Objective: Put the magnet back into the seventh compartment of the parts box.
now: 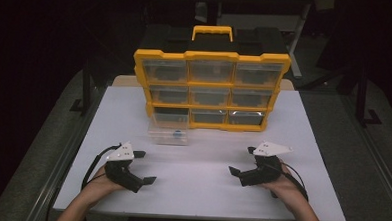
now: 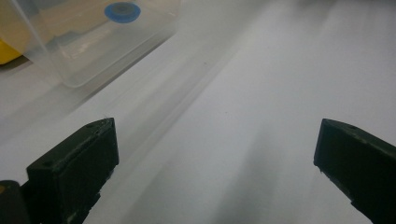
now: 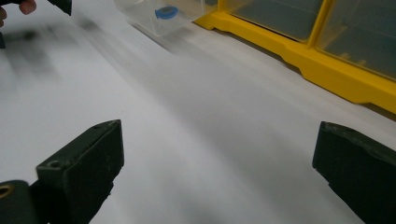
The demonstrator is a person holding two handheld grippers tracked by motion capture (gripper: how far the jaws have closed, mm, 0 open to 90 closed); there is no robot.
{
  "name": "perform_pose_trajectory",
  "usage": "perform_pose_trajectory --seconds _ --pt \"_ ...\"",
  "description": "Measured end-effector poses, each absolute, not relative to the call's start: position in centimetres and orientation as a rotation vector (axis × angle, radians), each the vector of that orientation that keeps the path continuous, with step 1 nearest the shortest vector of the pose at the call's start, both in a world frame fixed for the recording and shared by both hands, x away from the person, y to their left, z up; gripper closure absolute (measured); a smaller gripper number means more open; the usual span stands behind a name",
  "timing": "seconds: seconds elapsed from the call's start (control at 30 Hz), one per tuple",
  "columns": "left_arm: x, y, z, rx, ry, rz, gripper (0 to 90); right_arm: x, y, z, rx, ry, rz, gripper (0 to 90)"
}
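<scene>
The left gripper point(image 1: 142, 166) sits low over the near left part of the white bench point(image 1: 205, 191), its jaws spread wide with nothing between them. The right gripper point(image 1: 243, 160) mirrors it at the near right, jaws equally wide and empty, angled toward the middle. Both are held in a person's hands, which enter from the near edge; they look to be poised at rest, ready to reach forward.

Beyond them, nearer the left gripper, a clear plastic drawer point(image 1: 168, 134) stands on the bench, pulled out of the cabinet, probably so its contents can be reached. Inside lies a small blue ring point(image 2: 122, 11), possibly a roll of tape.

Just behind the drawer stands a yellow organiser cabinet point(image 1: 211, 56) with three rows of clear drawers. Its bottom-left slot point(image 1: 170, 115) looks open.
</scene>
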State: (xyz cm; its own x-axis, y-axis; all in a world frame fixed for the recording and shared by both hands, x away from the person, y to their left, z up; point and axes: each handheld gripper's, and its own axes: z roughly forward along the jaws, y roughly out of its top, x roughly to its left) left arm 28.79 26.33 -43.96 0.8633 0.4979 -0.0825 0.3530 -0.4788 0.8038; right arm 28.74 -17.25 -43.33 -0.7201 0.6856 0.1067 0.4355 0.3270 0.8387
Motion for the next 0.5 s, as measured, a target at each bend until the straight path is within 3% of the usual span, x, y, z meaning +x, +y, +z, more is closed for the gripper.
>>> perform_pose_trajectory --seconds 0.5 --pt "28.8 26.2 -44.0 2.119 0.61 0.201 0.0 27.2 -19.0 -43.9 1.032 2.313 1.317 1.4"
